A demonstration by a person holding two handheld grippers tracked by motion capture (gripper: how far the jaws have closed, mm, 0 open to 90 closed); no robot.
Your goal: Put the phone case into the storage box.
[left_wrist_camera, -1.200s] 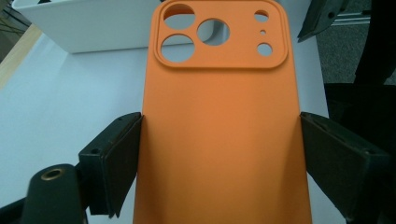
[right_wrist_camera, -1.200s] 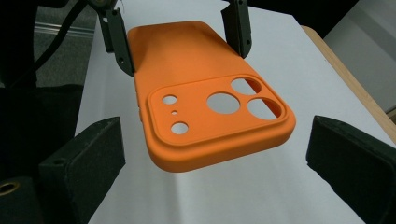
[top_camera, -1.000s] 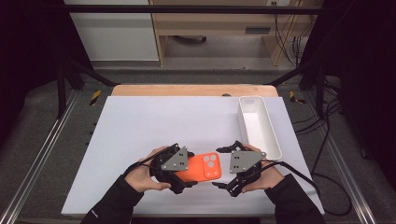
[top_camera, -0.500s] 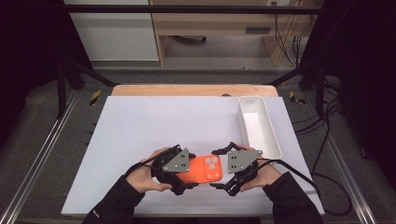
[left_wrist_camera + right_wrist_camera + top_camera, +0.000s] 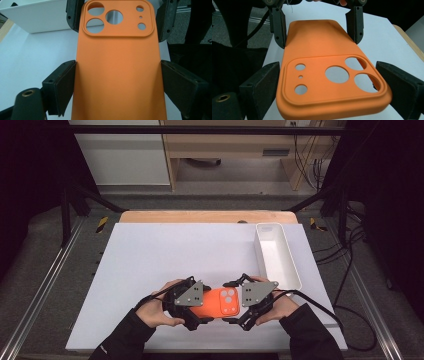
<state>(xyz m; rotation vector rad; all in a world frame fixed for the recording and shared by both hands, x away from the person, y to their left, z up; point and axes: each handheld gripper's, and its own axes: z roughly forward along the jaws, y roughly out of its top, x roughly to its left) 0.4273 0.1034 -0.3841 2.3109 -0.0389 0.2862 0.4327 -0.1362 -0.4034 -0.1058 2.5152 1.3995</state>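
Observation:
An orange phone case (image 5: 215,304) with round camera holes is held level just above the white table, back face up, between both grippers. My left gripper (image 5: 201,308) is shut on its plain end, pads pressed on the two long edges (image 5: 117,65). My right gripper (image 5: 234,307) faces it from the right and has just been closing on the camera end. In the right gripper view its pads touch both side edges of the case (image 5: 328,66). The left gripper's fingers (image 5: 278,25) show at the far end of the case.
A long white tray (image 5: 295,279) stands to the right, just behind my right hand, also in the left gripper view (image 5: 35,17). The white table top (image 5: 175,255) stretches ahead to a wooden strip (image 5: 200,216). Cables trail off to the right.
The right gripper has edged slightly left and its jaws have narrowed onto the case's camera end. The left gripper and the case have stayed put.

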